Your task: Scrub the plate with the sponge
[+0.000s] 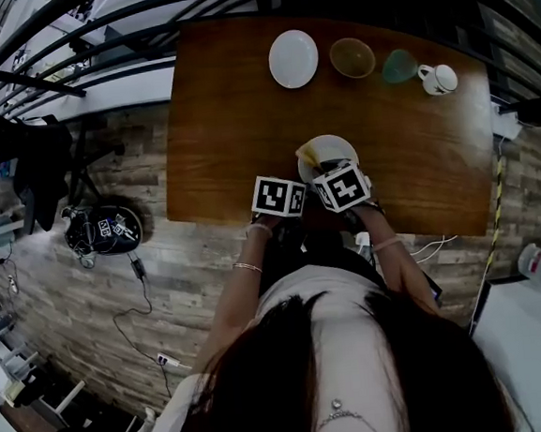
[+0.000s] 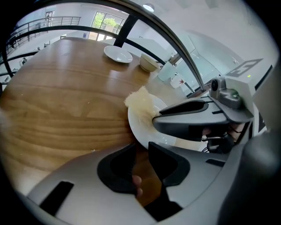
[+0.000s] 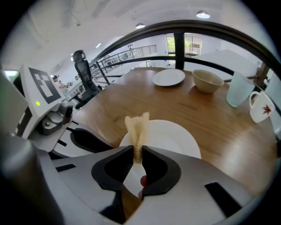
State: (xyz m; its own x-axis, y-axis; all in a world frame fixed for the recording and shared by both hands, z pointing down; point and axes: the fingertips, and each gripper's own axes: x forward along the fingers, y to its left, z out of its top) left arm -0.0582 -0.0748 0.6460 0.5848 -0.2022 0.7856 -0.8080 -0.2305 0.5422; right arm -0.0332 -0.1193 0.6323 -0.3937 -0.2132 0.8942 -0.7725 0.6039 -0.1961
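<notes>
We see the right gripper closed on the yellowish sponge, which stands upright and squeezed between its jaws. The sponge is over the left part of the white plate. This plate lies on the wooden table, in its near half. The left gripper has its jaws a little apart and nothing is between them; their tips are at the near-left rim of the plate. On the far side of the table we see a second white plate, a bowl, a green cup and a white mug in a row.
</notes>
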